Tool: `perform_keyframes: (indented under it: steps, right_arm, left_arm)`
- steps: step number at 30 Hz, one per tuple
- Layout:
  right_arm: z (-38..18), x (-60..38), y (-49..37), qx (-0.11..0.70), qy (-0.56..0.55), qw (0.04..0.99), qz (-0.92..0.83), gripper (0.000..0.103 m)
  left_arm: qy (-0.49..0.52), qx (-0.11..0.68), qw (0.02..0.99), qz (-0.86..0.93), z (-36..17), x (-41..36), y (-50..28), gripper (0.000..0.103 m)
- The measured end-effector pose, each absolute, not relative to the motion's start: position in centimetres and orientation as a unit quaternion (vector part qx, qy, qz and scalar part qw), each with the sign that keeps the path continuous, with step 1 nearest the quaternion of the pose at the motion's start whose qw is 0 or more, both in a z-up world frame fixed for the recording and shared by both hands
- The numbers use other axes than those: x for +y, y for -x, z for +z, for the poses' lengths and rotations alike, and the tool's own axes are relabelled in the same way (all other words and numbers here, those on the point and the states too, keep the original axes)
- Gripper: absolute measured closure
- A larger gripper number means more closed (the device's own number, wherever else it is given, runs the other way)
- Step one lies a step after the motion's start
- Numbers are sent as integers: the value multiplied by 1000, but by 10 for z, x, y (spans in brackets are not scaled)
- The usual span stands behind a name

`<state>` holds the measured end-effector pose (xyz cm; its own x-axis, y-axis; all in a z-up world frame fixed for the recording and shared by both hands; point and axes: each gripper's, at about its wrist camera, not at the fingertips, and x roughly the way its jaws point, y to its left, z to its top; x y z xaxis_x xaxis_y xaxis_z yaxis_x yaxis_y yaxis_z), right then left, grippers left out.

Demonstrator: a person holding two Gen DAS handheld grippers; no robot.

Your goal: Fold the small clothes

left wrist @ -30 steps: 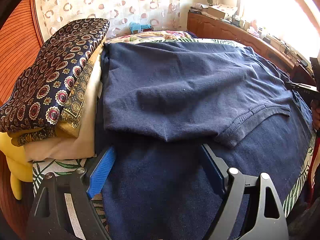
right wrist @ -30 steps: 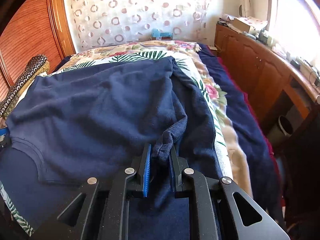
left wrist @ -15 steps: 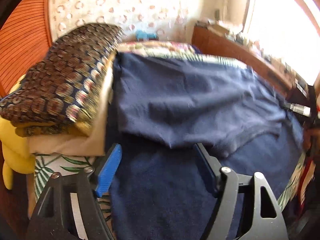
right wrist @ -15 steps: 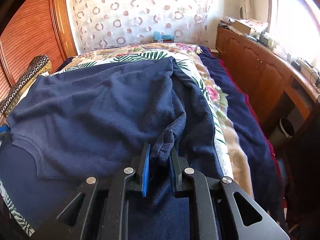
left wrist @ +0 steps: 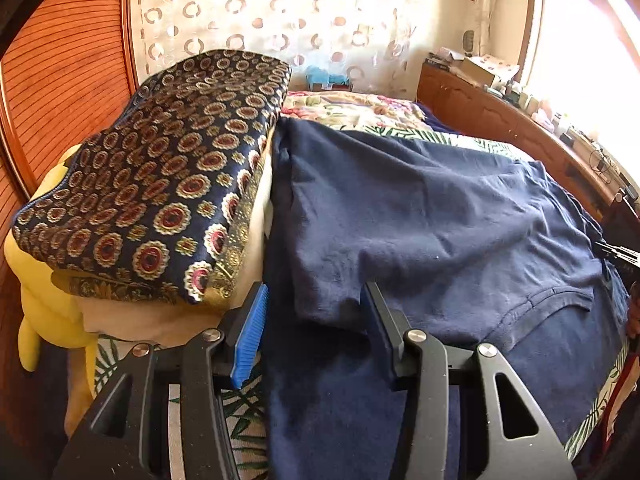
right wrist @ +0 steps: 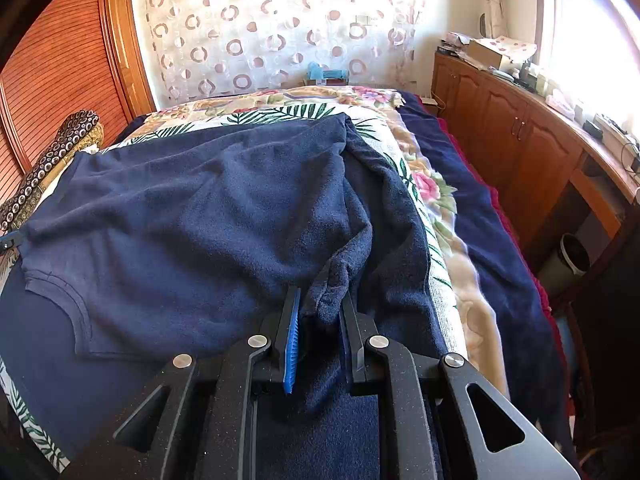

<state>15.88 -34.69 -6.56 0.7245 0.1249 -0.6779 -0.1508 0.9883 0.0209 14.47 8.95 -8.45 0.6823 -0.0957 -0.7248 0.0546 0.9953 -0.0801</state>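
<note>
A navy T-shirt (left wrist: 420, 208) lies spread on a dark blue towel (left wrist: 340, 400) across the bed. My left gripper (left wrist: 314, 320) hovers at the shirt's near left corner. Its jaws are closing with that corner between them, and the blue pad (left wrist: 250, 332) stands clear of the cloth. In the right wrist view the shirt (right wrist: 192, 216) runs leftward, its collar at the near left. My right gripper (right wrist: 320, 304) is shut on a bunched fold of the shirt's right edge, lifted slightly off the towel. The right gripper's tip (left wrist: 618, 250) shows at the far right of the left wrist view.
A stack of folded clothes (left wrist: 160, 184) topped by navy patterned cloth sits left of the shirt, over a yellow plush toy (left wrist: 44, 300). A wooden cabinet (right wrist: 520, 140) lines the right wall, with a bin (right wrist: 572, 256) below. The floral bedspread (right wrist: 436, 200) shows beyond.
My left gripper's jaws have narrowed a good deal and it has shifted towards the shirt's left corner, next to the folded stack. The right gripper has kept still, holding its fold.
</note>
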Motion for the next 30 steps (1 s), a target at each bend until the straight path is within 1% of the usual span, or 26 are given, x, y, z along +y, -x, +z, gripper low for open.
perform_keyframes:
  steps: [1,3,4,5,9,17,18,21,26,30]
  right_arm:
    - [-66,-347,-159,364,18,928,74,87]
    - [-66,-347,-159,364,18,928,74,87]
    - [-66,-347,-159,364,18,928,74,87]
    - [-66,-347,-159,364,18,928,74,87]
    - [-66,-347,-159,364,18,928,74,87]
    - [-66,-353,-159,363,3,928,82,87]
    - [-66,-354,-159,362,2,929,82,93]
    - [-63,-357,-156,351,4,933,80,95]
    - [-35,-364,-140,305,-17,948,89,96]
    - [-10,-360,-120,277,-2,956,101,96]
  left_arm:
    - [23,397,917,-43,-86,88,-146,63]
    - [19,393,918,-50,-86,86,-147,78]
    - [18,390,919,-50,-86,86,-147,83]
    - [18,391,919,-51,-86,86,-149,92]
    - [10,387,921,-55,-82,83,-149,97]
    - [24,355,932,-76,-57,76,-136,98]
    - [25,351,933,-78,-54,75,-134,98]
    - [28,339,936,-86,-45,71,-124,98]
    - [45,316,942,-101,-26,71,-108,98]
    - [53,295,948,-109,-11,71,-95,98]
